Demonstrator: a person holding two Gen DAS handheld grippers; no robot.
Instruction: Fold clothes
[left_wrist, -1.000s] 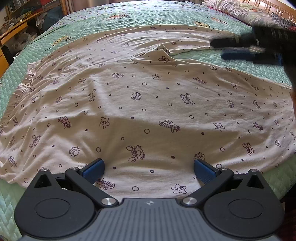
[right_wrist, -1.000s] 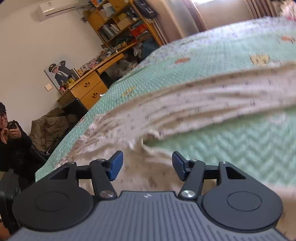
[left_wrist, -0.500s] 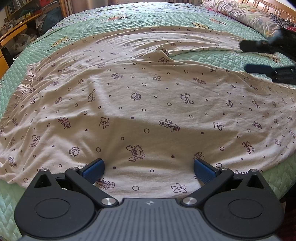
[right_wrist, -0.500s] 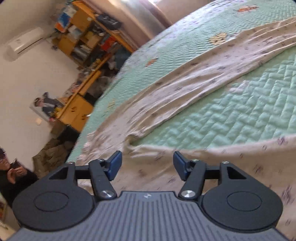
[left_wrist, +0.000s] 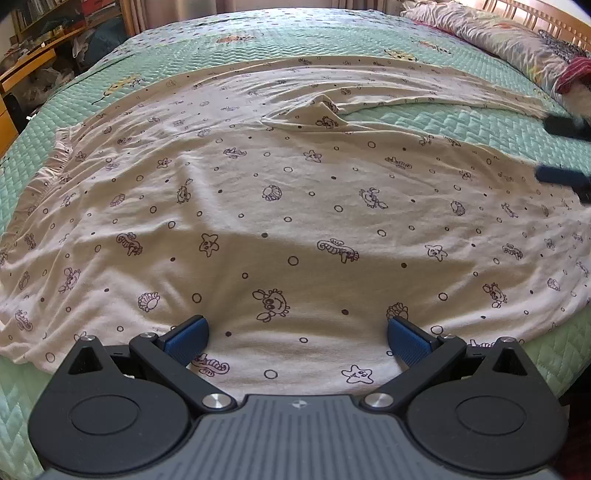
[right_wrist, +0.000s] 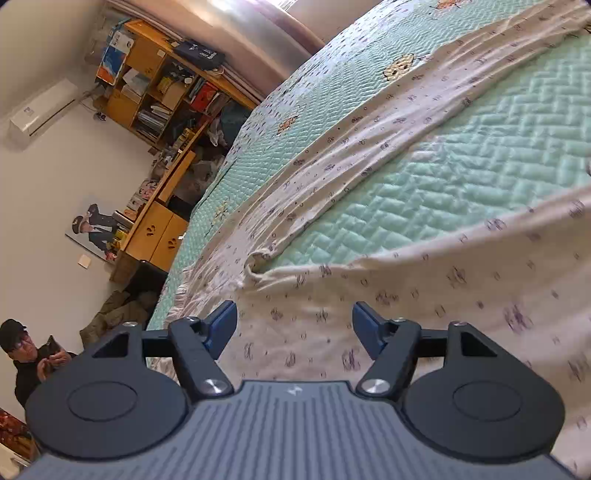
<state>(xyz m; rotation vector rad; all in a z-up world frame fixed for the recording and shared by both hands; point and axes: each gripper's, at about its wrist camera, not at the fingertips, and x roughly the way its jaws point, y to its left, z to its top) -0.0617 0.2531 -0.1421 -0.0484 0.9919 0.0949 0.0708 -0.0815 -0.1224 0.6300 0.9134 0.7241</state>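
Left gripper (left_wrist: 295, 341) spread wide, nothing between the jaws, hovering over the near edge of the bed, pointing down at the garment (left_wrist: 280, 206). Blue pads (left_wrist: 186, 339) sit just above the cloth near its near hem; can't tell if they touch it.

Right gripper (right_wrist: 291, 328) also spread, jaws have just been opening, nothing pinched between them. In the left wrist view it shows only as two dark fingertips at the right edge of the frame, over the garment's right end. From its own camera it looks across the printed cloth toward the split where the two legs part (right_wrist: 255, 266).

Garment: pale trousers or pyjama bottoms with small sea-creature prints, spread flat across the green quilted bedspread (left_wrist: 461, 125). Ruffled waistband (left_wrist: 55, 155) toward the left edge of the bed, one leg running along the far side toward the pillow (left_wrist: 491, 40) end, the other leg broad and lying nearest the left gripper. Bedspread shows in the gap between legs.

Handling, as a guess: thin, light, floppy knit, not fragile, no stiffness to hold a shape. It'll drag and wrinkle on the quilting if pulled flat, so lift rather than slide. Best holds are edges, the near hem under the left gripper and the leg cuff by the right, pinching a single fold of edge. Grabbing mid-panel would just bunch it.

A person (right_wrist: 26, 358) sits off the bed in the room's corner, well apart.
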